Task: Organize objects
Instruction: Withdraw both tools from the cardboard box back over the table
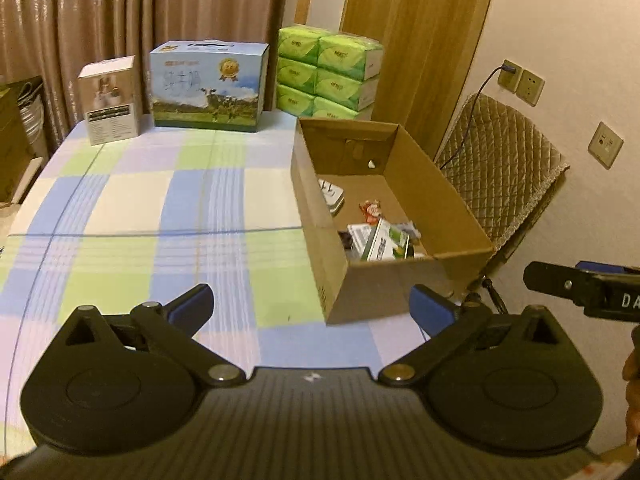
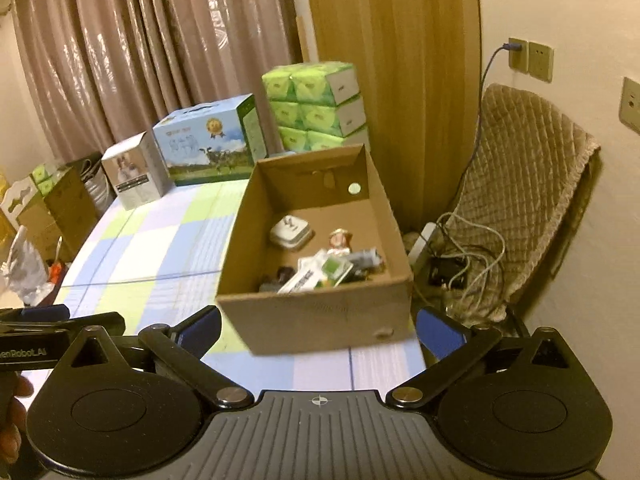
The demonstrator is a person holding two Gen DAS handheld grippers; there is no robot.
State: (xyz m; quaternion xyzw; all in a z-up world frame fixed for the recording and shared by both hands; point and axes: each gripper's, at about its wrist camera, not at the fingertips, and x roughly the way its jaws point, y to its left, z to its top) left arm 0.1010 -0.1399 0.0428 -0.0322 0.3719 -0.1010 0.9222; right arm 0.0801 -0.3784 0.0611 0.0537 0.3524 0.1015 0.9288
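An open cardboard box (image 1: 460, 216) (image 2: 312, 316) stands on the right side of the checked tablecloth (image 1: 160, 208) (image 2: 160, 248). Inside lie a white tin (image 1: 331, 197) (image 2: 291, 232), a small red figure (image 1: 371, 210) (image 2: 340, 240), a green and white packet (image 1: 386, 242) (image 2: 320, 274) and other small items. My left gripper (image 1: 312, 304) is open and empty, above the table just before the box. My right gripper (image 2: 318, 328) is open and empty, in front of the box's near wall. The right gripper's side shows in the left wrist view (image 1: 584, 288).
At the table's far end stand a blue milk carton (image 1: 208, 84) (image 2: 210, 144), a small white box (image 1: 110, 100) (image 2: 134, 170) and stacked green tissue packs (image 1: 328, 72) (image 2: 316, 104). A quilted chair (image 1: 500, 168) (image 2: 528, 196) with cables stands right of the table. Curtains hang behind.
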